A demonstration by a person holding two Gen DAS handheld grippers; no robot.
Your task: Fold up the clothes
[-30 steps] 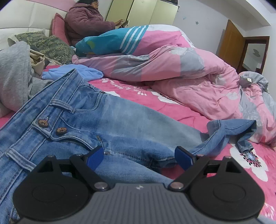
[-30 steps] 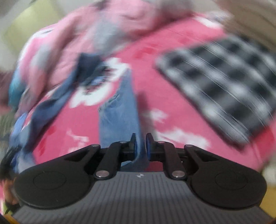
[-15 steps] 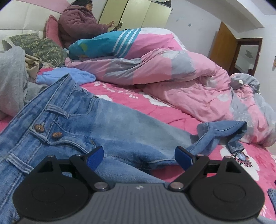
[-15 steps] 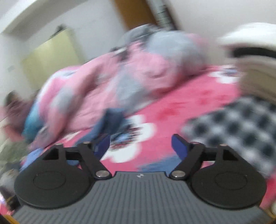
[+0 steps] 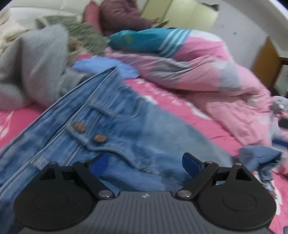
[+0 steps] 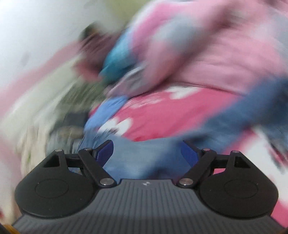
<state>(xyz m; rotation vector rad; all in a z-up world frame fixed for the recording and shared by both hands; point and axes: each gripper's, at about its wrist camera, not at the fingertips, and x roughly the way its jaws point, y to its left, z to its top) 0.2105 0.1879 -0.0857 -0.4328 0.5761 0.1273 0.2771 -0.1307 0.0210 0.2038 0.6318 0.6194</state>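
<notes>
My left gripper (image 5: pixel 145 162) hovers low over the jeans (image 5: pixel 111 129), jaws wide but closing a little, blue pads (image 5: pixel 99 162) clear of the denim, nothing pinched. Jeans lie spread on the pink floral bedsheet (image 5: pixel 203 117), waistband and two brown buttons (image 5: pixel 99 138) just ahead of the pads, one leg running right to a crumpled cuff (image 5: pixel 259 158). My right gripper (image 6: pixel 146 154) is released too, jaws spread, empty; blurred denim (image 6: pixel 144 158) shows under it, contact unclear. Farther back: grey garment (image 5: pixel 36 68), light blue cloth (image 5: pixel 108 68), pink quilt (image 5: pixel 207 72), a person (image 5: pixel 122 16) sitting at the headboard.
</notes>
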